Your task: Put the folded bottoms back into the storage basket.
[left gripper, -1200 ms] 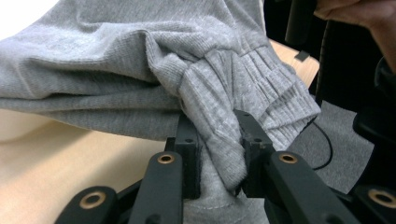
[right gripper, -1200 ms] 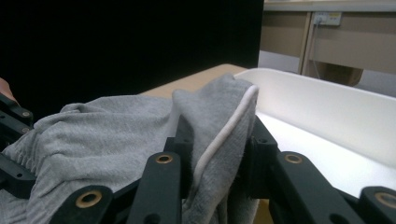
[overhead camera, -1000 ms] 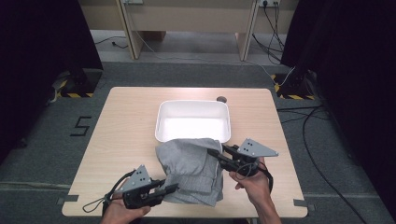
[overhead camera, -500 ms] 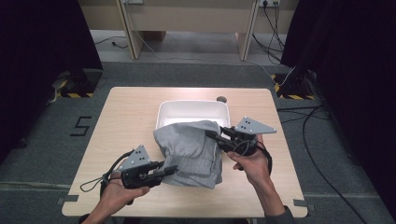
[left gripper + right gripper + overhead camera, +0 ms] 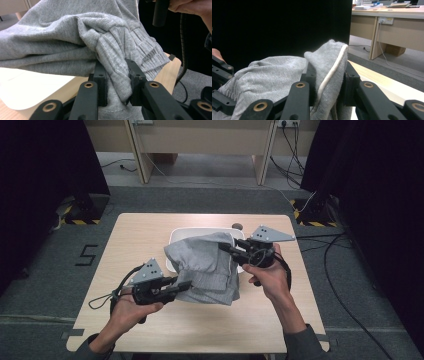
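Both the left gripper (image 5: 186, 285) and right gripper (image 5: 223, 248) pinch the grey garment (image 5: 207, 267); probably bound for the white tub (image 5: 176, 236) (half hidden), it should travel level and taut.

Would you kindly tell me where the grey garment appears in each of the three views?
High view: grey garment at centre, hanging over the white tub.
Left gripper view: fills the upper half, bunched between the jaws.
Right gripper view: lower left to centre.
Shared landmark: wooden table.

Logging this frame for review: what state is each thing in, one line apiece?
Grey garment: bunched, lifted off the table, held at two ends.
Left claw: shut on the garment's ribbed edge.
Right claw: shut on a white-piped edge.
White tray: on the table, partly covered by the garment.
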